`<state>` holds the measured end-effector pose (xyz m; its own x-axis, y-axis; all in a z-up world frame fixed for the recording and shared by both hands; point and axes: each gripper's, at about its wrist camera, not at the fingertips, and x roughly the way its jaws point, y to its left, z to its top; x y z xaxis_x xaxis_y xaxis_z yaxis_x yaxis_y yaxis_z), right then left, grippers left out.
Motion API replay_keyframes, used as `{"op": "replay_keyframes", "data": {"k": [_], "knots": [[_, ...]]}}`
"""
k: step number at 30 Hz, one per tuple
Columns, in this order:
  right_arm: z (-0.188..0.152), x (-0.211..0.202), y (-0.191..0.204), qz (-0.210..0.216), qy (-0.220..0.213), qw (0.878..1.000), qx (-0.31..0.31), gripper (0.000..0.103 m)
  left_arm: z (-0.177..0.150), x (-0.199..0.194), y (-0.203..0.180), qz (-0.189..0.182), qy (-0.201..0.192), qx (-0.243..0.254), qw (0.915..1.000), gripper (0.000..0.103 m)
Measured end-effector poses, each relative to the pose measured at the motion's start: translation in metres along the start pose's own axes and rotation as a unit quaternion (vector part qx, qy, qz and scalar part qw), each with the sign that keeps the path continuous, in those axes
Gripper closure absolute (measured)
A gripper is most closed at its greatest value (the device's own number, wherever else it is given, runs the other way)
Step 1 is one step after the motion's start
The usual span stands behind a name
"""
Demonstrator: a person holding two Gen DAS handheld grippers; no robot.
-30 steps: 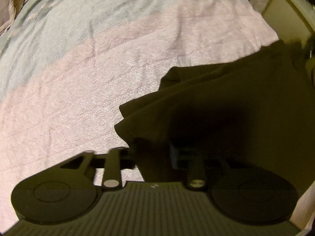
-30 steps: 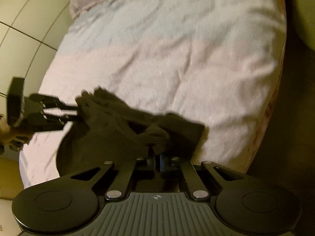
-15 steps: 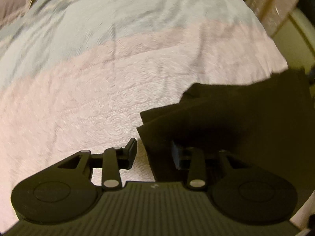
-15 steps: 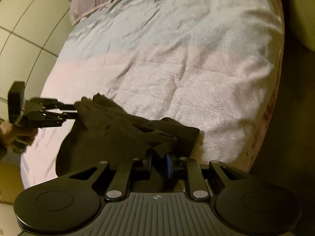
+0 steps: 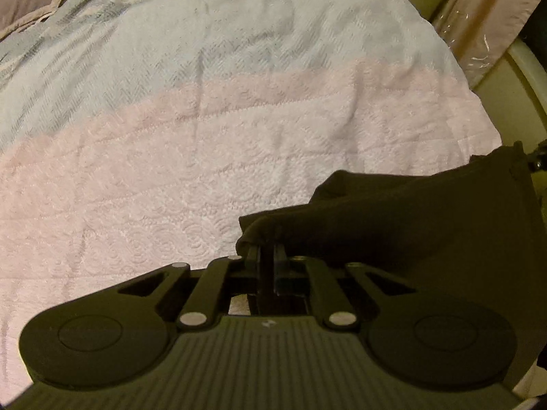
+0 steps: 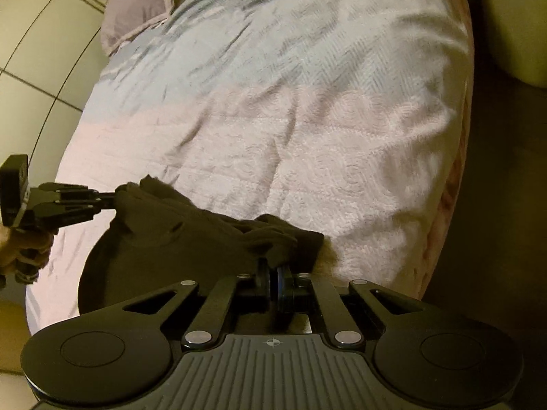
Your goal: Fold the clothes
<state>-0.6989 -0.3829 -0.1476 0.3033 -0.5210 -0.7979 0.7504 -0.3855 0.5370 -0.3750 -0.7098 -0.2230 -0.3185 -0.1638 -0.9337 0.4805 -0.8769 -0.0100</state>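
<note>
A dark garment (image 5: 410,212) lies bunched near the front of the bed. In the left wrist view my left gripper (image 5: 268,249) has its jaws closing on a folded corner of it, and the pads pinch the cloth. My right gripper (image 6: 273,266) is likewise closing on the other end of the garment (image 6: 177,232), with cloth pressed between its pads. The right wrist view also shows the left gripper (image 6: 109,200) at the far left, gripping the garment's edge, and the cloth hangs stretched between the two grippers.
The pink and pale blue quilted bedspread (image 5: 171,171) covers the bed. A pillow (image 6: 136,10) lies at the head end. Tiled floor (image 6: 34,68) lies left of the bed. The bed's right edge (image 6: 454,205) drops to a dark floor. A person's hand (image 6: 20,249) holds the left gripper.
The left gripper's jaws stood apart beside the garment's corner and have shut on it. The right jaws parted briefly half a second ago and are shut on the cloth again.
</note>
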Motion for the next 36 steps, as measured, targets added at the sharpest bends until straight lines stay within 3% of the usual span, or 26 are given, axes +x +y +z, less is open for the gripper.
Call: {"op": "replay_keyframes", "data": {"k": [4, 7, 11, 14, 17, 20, 24, 29, 31, 36], "knots": [[0.000, -0.022, 0.007, 0.001, -0.018, 1.000, -0.022, 0.101, -0.001, -0.018, -0.003, 0.005, -0.029, -0.003, 0.9996, 0.099], [-0.005, -0.009, -0.003, -0.010, -0.008, 1.000, 0.005, 0.101, -0.004, 0.000, 0.001, 0.005, -0.001, -0.016, 0.9999, 0.098], [-0.002, -0.001, -0.003, -0.019, 0.004, 1.000, 0.003, 0.100, -0.001, -0.004, 0.003, 0.030, 0.003, -0.017, 0.9994, 0.085], [0.000, -0.019, 0.011, -0.046, -0.014, 0.998, -0.038, 0.078, -0.005, -0.021, 0.005, 0.057, -0.006, -0.024, 0.9981, 0.085], [0.000, -0.040, 0.029, -0.060, -0.051, 0.995, -0.065, 0.077, -0.007, -0.046, -0.002, 0.065, -0.034, -0.020, 0.9971, 0.086], [-0.004, -0.043, 0.055, -0.034, -0.069, 0.992, -0.105, 0.076, -0.007, -0.053, -0.023, 0.031, -0.045, -0.014, 0.9984, 0.086], [-0.011, 0.002, 0.081, 0.018, -0.027, 0.989, -0.148, 0.077, -0.007, -0.016, -0.053, -0.005, -0.005, 0.018, 0.9998, 0.085], [0.003, 0.055, 0.070, -0.014, 0.009, 0.987, -0.160, 0.077, -0.003, 0.022, -0.048, -0.001, 0.017, -0.002, 0.9998, 0.083], [0.008, 0.054, 0.059, -0.036, 0.005, 0.982, -0.183, 0.077, 0.002, 0.021, -0.046, -0.001, 0.021, -0.001, 0.9998, 0.083], [0.006, 0.026, 0.033, -0.057, 0.012, 0.986, -0.158, 0.077, -0.005, 0.002, -0.039, 0.020, 0.016, -0.013, 0.9996, 0.084]]}}
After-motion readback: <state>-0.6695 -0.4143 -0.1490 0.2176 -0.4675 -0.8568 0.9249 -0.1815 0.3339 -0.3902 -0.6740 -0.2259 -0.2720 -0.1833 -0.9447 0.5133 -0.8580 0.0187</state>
